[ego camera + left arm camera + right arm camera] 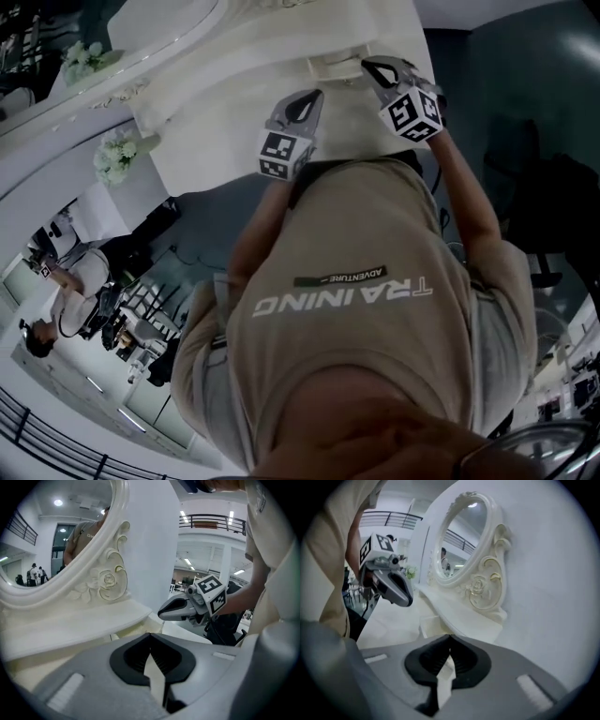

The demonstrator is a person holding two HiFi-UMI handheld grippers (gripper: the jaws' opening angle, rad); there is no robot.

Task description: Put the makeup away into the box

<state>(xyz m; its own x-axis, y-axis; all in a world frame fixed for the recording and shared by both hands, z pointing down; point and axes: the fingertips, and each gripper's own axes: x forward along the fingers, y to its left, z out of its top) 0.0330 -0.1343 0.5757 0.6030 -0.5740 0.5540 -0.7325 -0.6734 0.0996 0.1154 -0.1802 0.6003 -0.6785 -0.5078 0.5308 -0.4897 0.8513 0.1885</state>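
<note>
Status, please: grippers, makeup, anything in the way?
Left gripper shut, empty. Right gripper shut, empty. Makeup and box not in view. White vanity with mirror ahead, nothing blocking.

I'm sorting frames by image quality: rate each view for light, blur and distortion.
Head view: dim and bluish, with the shirt filling most of it. Left gripper view: fisheye with black corners, ceiling lights blown out. Right gripper view: same round vignette, softer overall, its fingers blurred close to the lens.
</note>
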